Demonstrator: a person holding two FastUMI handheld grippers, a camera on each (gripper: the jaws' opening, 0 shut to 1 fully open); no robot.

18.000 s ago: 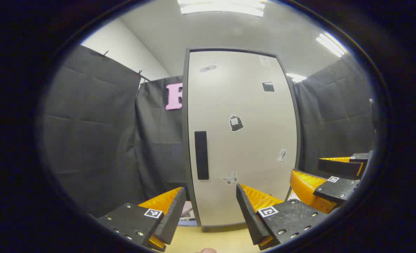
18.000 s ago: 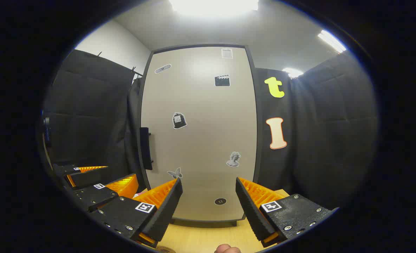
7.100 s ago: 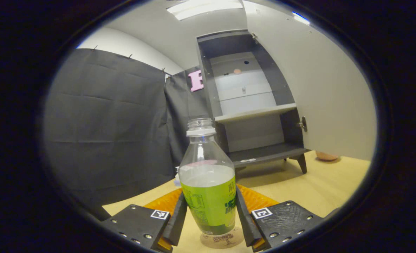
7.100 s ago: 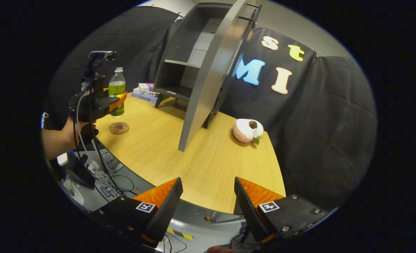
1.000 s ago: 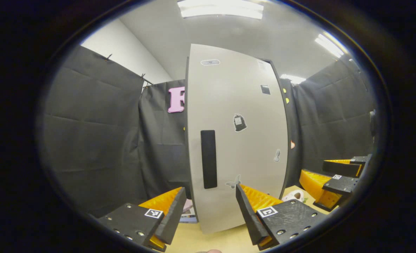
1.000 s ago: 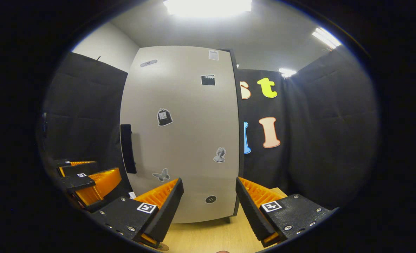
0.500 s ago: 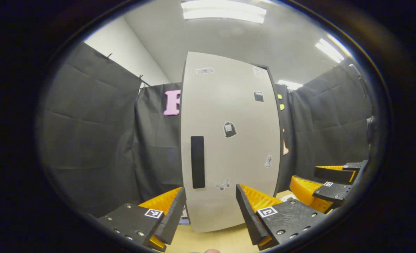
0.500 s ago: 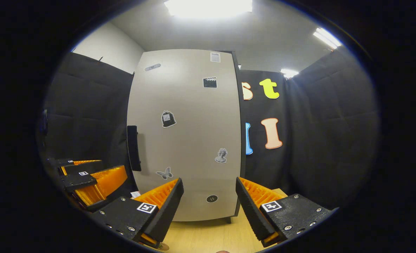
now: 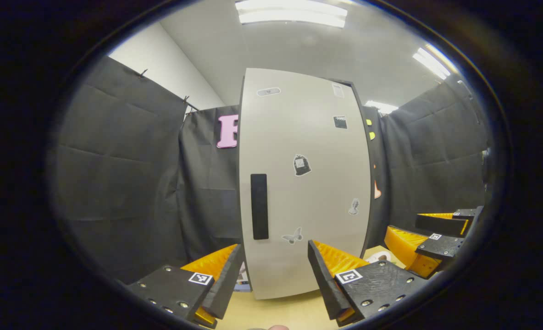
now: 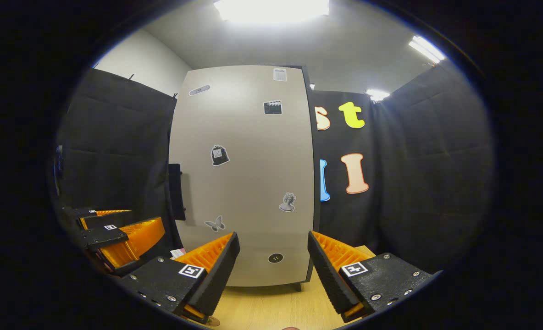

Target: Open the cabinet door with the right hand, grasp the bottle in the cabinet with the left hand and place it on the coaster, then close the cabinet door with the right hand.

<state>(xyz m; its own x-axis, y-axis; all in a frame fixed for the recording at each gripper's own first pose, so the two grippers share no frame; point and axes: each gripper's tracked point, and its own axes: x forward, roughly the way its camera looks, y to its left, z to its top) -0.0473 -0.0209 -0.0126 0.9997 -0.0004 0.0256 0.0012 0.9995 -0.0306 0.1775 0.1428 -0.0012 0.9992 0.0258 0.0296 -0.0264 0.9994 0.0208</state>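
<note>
right hand-held gripper (image 10: 273, 268) wide, empty, hanging just short of the cabinet door (image 10: 244, 174). door looks not quite seated: its hinge-side edge seems to stand off the frame. left hand-held gripper (image 9: 275, 275) wide, empty too, handle (image 9: 259, 206) dead ahead. bottle and coaster sit outside both cameras, can't place them. risks: door springs back ajar if unpushed; grippers beside each other could clash over the surface (image 10: 271, 311).

Both views are facing the cabinet door (image 9: 301, 183) from close in front, low over the table (image 10: 271, 311). Left gripper view is looking from the door's handle side, right gripper view (image 10: 244, 178) from its hinge side, both sharing the door.
</note>
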